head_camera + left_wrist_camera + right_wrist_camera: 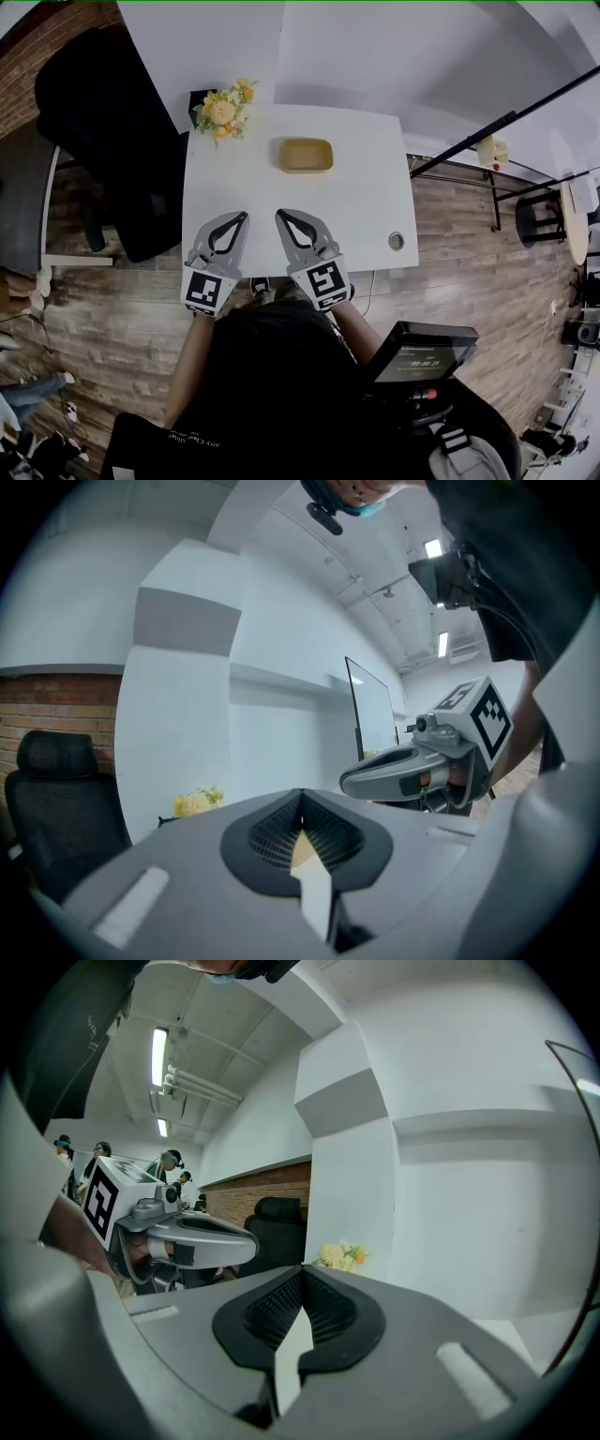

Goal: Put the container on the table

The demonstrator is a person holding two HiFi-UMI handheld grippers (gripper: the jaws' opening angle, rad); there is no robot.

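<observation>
Tan container (306,155) sits level by the table's (370,192) far edge, seemingly needing no reseating; left gripper (244,217) and right gripper (280,215) hover at the near edge, jaws together and empty.

Grey shells on left hand-held gripper (243,217) and right hand-held gripper (280,215); black ribbed pads (272,832); black-white marker cubes (202,290). Black top (272,375), 6 o'clock.

A flower bouquet (223,111) stands near a black office chair (103,141).

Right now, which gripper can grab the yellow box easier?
Probably the right gripper: its tip is slightly nearer the container than the left gripper. Both are shut and empty.
</observation>
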